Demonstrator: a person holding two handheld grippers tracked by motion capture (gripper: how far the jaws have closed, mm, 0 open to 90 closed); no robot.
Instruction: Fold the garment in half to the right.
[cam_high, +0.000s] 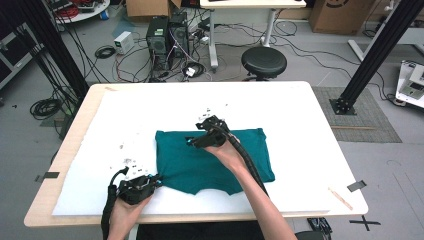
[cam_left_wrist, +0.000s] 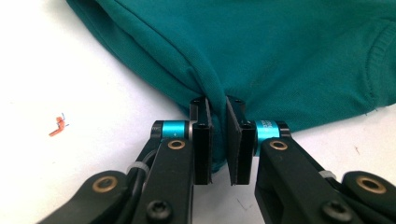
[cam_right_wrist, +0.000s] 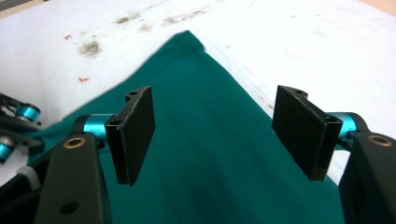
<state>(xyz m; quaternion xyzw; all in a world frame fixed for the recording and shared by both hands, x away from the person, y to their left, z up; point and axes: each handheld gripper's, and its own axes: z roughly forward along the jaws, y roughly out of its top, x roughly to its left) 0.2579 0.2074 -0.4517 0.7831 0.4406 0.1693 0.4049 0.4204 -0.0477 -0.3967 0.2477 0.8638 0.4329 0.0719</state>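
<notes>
The teal shirt (cam_high: 215, 159), judged soft, light and limp, is best taken by pinching a bunched edge or corner, since it will sag and crease wherever it is left unsupported. It is spread flat at the middle of the counter (cam_high: 310, 130), its long axis lying from 9 to 3 o'clock and its neckline dip at 6 o'clock. Its 8 o'clock corner is clamped by the nearly closed left hand-held gripper (cam_high: 156, 178), while the right hand-held gripper (cam_high: 192, 141) is held wide open and empty above the 11 o'clock part.

A shirt (cam_high: 215, 160) lies on the table (cam_high: 300, 110), with a stool (cam_high: 264, 61) behind it.
</notes>
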